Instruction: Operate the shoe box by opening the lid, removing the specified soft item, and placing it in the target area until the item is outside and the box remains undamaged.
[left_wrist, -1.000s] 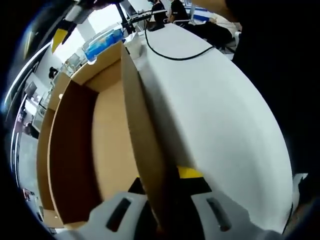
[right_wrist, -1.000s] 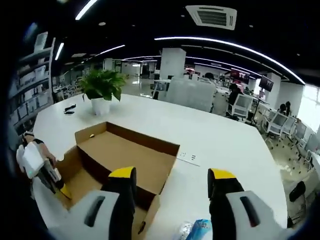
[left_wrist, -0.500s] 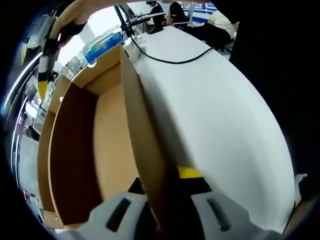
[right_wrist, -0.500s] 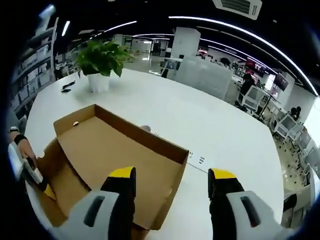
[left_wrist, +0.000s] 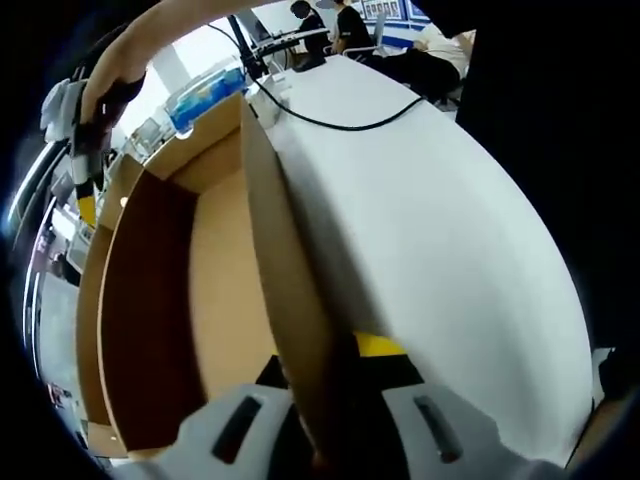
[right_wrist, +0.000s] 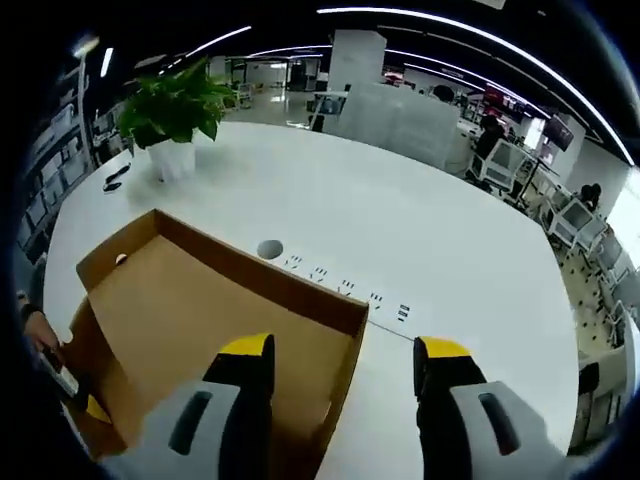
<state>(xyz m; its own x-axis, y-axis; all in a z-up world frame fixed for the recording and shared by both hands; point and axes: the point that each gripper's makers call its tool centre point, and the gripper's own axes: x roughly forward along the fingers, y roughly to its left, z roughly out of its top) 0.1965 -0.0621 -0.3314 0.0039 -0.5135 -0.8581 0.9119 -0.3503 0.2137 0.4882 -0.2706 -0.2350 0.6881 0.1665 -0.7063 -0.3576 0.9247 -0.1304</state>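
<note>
In the left gripper view, the left gripper (left_wrist: 335, 425) sits at the bottom of the view with its jaws closed on the upright cardboard wall of the shoe box (left_wrist: 215, 290), one jaw inside the box and one outside against the table (left_wrist: 430, 230). The wall runs away from the jaws toward the far end of the box. The box interior is open to view: a light brown floor with a darker, shaded side wall, and no soft item can be made out in it. Beyond the far end of the box lie a blue-and-clear packet (left_wrist: 205, 90) and a black cable (left_wrist: 340, 115) that curves across the white table. At the upper left, the right gripper (left_wrist: 85, 165) is held in a hand (left_wrist: 115, 90) above the far side of the box. In the right gripper view, the right gripper (right_wrist: 345, 365) has its yellow-tipped jaws wide apart and holds nothing; they hang over the near corner of the open box. The left gripper shows at the lower left edge of this view, at the box wall. Just past the far wall of the box, a row of outlets (right_wrist: 345, 290) is set flush in the table. Farther away, a potted plant (right_wrist: 170, 115) stands on the table, with a small dark object (right_wrist: 115, 178) near it.
</note>
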